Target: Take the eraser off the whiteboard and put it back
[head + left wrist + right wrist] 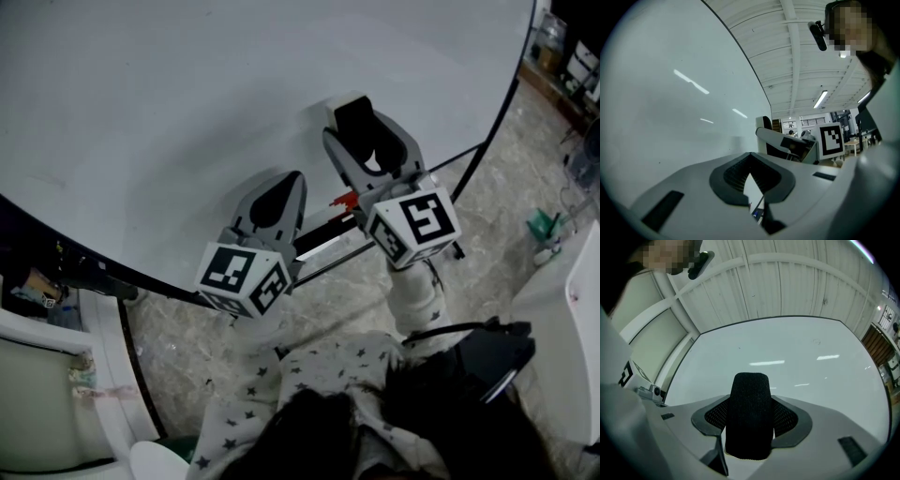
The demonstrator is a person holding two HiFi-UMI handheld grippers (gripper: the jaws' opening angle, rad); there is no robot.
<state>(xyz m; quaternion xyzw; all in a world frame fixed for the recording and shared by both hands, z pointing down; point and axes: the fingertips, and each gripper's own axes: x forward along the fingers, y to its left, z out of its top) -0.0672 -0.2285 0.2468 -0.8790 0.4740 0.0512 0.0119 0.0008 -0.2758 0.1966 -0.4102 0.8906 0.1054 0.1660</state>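
Note:
A black felt eraser (749,416) stands upright between the jaws of my right gripper (751,427), which is shut on it. In the head view the eraser (355,120) and right gripper (367,131) are held close against the lower part of the whiteboard (187,112); I cannot tell whether the eraser touches it. My left gripper (274,202) hangs a little lower and to the left, near the board's bottom edge. Its jaws are shut with nothing in them. In the left gripper view the right gripper (780,140) shows beyond my left gripper (751,174).
A marker tray (328,242) runs under the board's bottom edge, with a red marker (342,200) on it. Marble floor lies below. A white table (572,309) and a green object (542,225) are at the right, and white furniture (56,394) at the lower left.

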